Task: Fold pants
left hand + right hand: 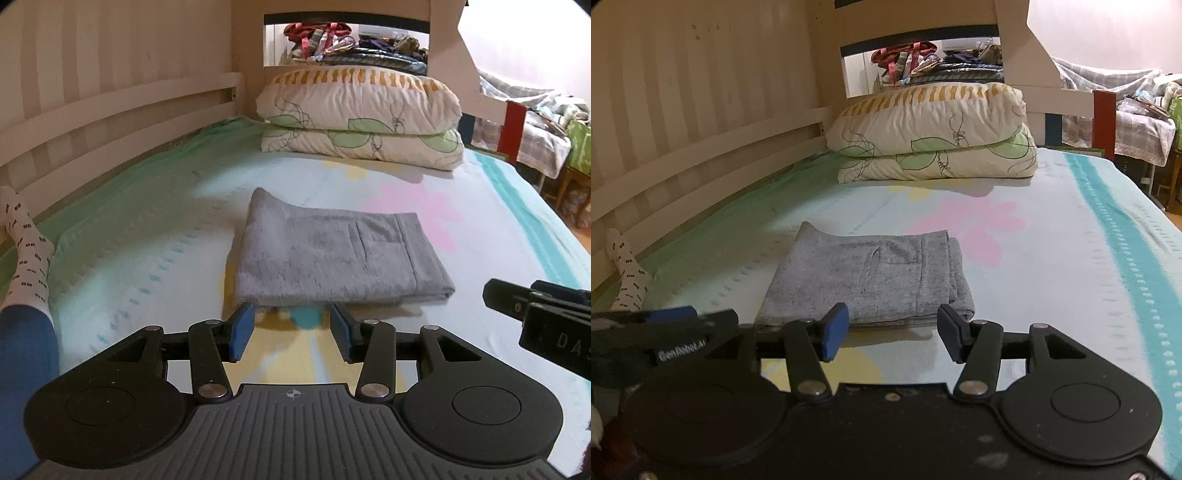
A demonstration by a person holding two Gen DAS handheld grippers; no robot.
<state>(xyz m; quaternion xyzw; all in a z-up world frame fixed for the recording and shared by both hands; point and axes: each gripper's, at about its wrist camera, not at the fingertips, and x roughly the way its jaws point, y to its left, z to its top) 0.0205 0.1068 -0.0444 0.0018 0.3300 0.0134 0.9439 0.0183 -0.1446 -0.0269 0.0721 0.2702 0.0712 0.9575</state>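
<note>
Flowered bed (461, 177) bearing folded grey pants (332, 251), two stacked pillows (362, 118).

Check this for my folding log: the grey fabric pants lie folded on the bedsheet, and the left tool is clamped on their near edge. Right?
Not quite. The grey fabric pants do lie folded on the bedsheet, but the left tool is not clamped on them: the left wrist view shows its blue pads apart with only sheet between them, short of the near edge.
</note>
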